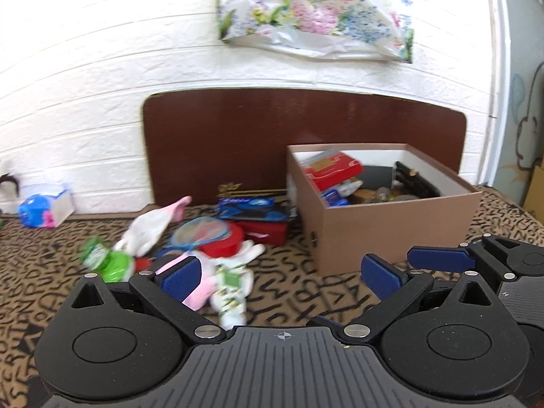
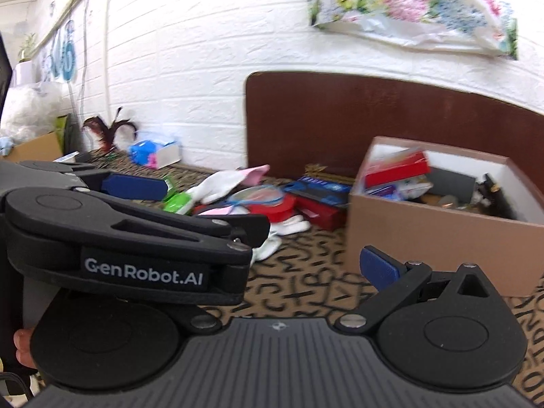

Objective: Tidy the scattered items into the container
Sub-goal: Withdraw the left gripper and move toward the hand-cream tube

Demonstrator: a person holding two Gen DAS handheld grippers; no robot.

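White brick wall behind, letter-patterned cloth [image 1: 289,292] below. Left gripper [image 1: 282,273] spread wide, nothing between its blue pads, hovering just short of the scattered pile: white gloves [image 1: 149,227], red tape roll [image 1: 224,241], green packet [image 1: 108,260]. Right gripper [image 2: 306,265] also spread, empty. Cardboard box [image 1: 391,227] sits ahead to the right, already part-filled.
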